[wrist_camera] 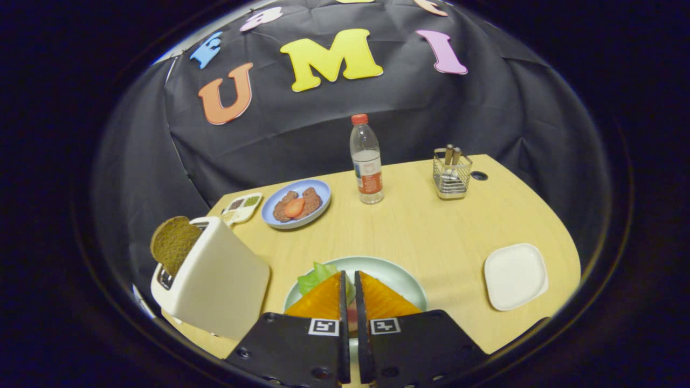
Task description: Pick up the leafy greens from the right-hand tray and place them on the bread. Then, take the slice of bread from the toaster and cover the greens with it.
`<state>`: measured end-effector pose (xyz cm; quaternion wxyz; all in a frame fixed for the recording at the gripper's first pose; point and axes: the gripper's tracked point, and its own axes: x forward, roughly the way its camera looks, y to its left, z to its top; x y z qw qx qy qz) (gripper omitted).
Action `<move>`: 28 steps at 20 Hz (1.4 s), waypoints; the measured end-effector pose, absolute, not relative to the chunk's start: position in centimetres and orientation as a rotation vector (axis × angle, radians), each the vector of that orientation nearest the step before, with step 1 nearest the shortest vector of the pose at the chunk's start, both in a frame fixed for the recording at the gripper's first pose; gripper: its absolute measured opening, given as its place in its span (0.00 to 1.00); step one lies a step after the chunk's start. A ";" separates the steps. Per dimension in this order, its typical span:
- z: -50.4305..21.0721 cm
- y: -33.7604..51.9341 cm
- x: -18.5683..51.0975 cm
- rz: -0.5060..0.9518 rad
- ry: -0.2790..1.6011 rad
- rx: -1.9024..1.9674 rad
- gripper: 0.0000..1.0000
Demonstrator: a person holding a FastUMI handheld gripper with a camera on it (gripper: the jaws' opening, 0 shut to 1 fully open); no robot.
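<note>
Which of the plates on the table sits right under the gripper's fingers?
The pale green plate, holding the leafy greens, sits under the nearly closed gripper. The blue plate and white square tray lie beyond and apart.

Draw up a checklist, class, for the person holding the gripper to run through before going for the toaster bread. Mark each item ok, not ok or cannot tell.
1. Right-hand tray holds no greens: ok.
2. Leafy greens lie on the green plate: ok, beside one finger.
3. Greens rest on bread: cannot tell, since the fingers hide what is under them.
4. Gripper has let go of the greens: cannot tell. The jaws stand almost together, with a narrow gap.
5. Bread slice sticks up out of the toaster, free to grasp: ok.
6. Nothing stands between plate and toaster: ok.
</note>
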<state>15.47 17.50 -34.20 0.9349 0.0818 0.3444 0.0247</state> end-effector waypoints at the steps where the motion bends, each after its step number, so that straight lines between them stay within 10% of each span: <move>1: -34.3 16.9 15.4 0.044 0.700 0.149 0.07; 6: -35.3 15.1 15.3 0.019 0.718 0.122 0.30; 11: -31.3 14.1 15.2 0.012 0.625 0.075 0.80; 20: -16.1 18.7 13.1 0.023 0.323 -0.048 0.95; 28: -16.3 33.4 10.5 0.196 0.357 0.063 0.97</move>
